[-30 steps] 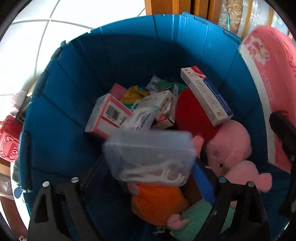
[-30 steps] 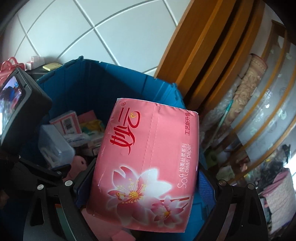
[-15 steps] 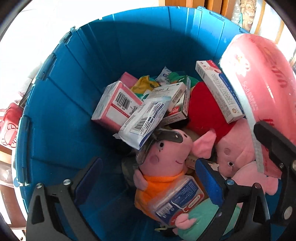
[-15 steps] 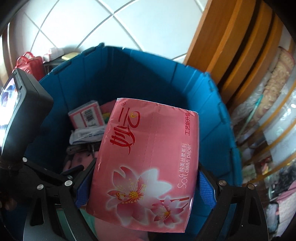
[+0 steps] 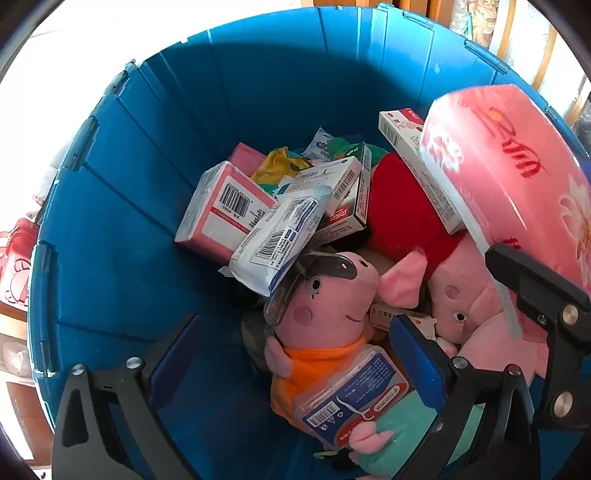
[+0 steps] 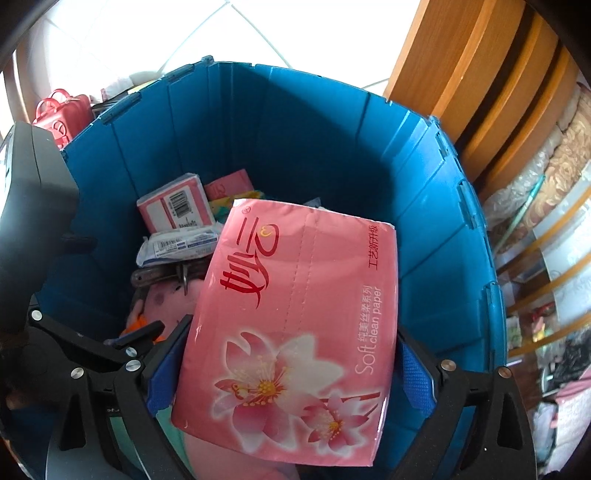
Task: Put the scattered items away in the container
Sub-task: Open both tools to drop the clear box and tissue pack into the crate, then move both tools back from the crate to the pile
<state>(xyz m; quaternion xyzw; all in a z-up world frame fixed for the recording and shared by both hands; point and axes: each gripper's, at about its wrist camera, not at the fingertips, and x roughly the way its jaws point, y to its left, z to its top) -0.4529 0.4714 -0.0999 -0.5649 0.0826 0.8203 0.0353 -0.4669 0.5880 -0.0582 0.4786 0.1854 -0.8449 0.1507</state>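
Note:
A blue bin holds several boxes, packets and pink plush pigs. My left gripper is open and empty above the bin's near side. A clear floss-pick box lies on the orange-shirted pig below it. My right gripper is shut on a pink tissue pack and holds it over the bin. The pack also shows at the right of the left wrist view.
A red toy sits outside the bin on the left. White tiled floor lies beyond the bin. Wooden furniture and a shelf with clutter stand close on the right.
My left gripper let go of the clear floss-pick box, which dropped onto the plush pig. My right gripper moved the pink tissue pack further over and down into the bin.

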